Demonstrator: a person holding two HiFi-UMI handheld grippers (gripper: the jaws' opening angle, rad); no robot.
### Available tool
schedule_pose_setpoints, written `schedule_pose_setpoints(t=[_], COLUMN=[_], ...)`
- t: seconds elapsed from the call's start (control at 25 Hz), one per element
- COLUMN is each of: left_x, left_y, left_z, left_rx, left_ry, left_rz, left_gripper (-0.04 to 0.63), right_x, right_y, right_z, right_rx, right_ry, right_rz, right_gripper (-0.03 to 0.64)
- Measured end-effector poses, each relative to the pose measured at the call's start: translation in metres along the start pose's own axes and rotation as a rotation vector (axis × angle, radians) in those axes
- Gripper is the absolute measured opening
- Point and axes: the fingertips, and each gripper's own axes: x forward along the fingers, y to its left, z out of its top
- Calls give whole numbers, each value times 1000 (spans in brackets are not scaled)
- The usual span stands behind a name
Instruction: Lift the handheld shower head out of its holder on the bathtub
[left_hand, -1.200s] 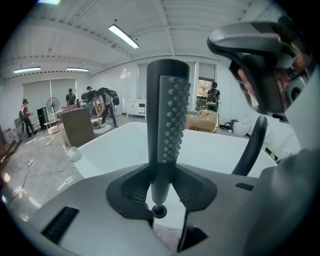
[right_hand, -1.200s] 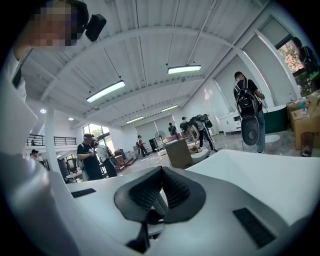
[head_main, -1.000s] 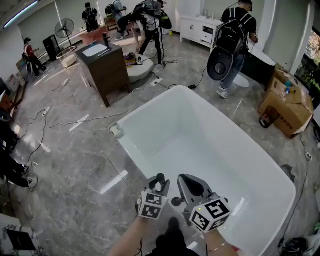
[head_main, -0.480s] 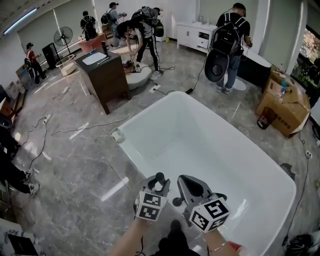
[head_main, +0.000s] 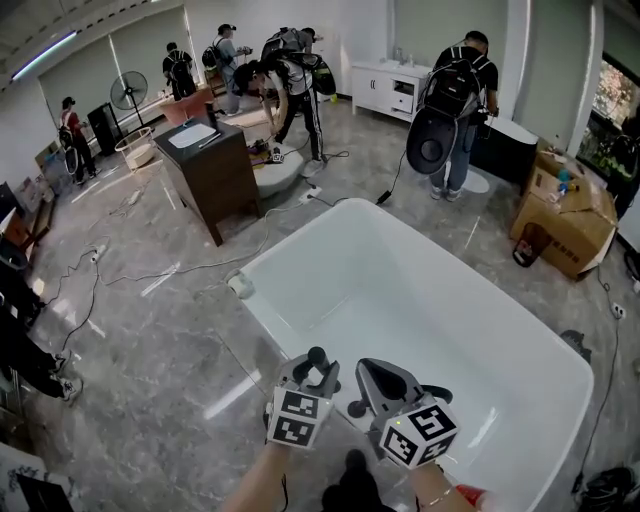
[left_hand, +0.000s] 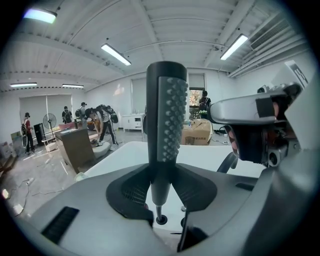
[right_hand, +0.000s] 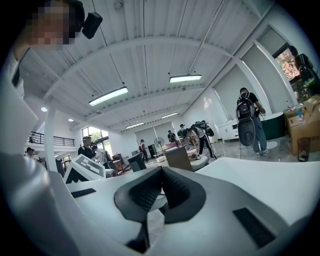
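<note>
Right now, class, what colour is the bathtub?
The bathtub is plain white, clearest in the head view.

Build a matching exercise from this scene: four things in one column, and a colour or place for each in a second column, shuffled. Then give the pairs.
Things:
1. handheld shower head
2. bathtub
3. cardboard box
4. vanity cabinet

Colour or place:
A. dark brown, on the floor beyond the tub
B. upright between the jaws of the left gripper
C. white, standing mid-floor
D. tan, on the floor at the right

Pairs: 1-B, 2-C, 3-D, 4-A
</note>
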Motion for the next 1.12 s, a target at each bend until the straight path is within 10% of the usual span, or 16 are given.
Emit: schedule_pose_setpoints(t=[1.12], left_x=[-57], left_y=[-10], left_z=[39], left_rx=[11], left_ry=[-97], left_rz=[5], left_gripper=[150], right_x=[-24], right_y=[16], right_z=[-3], right_rx=[-26], right_ry=[0], right_rz=[-18], right_gripper=[5])
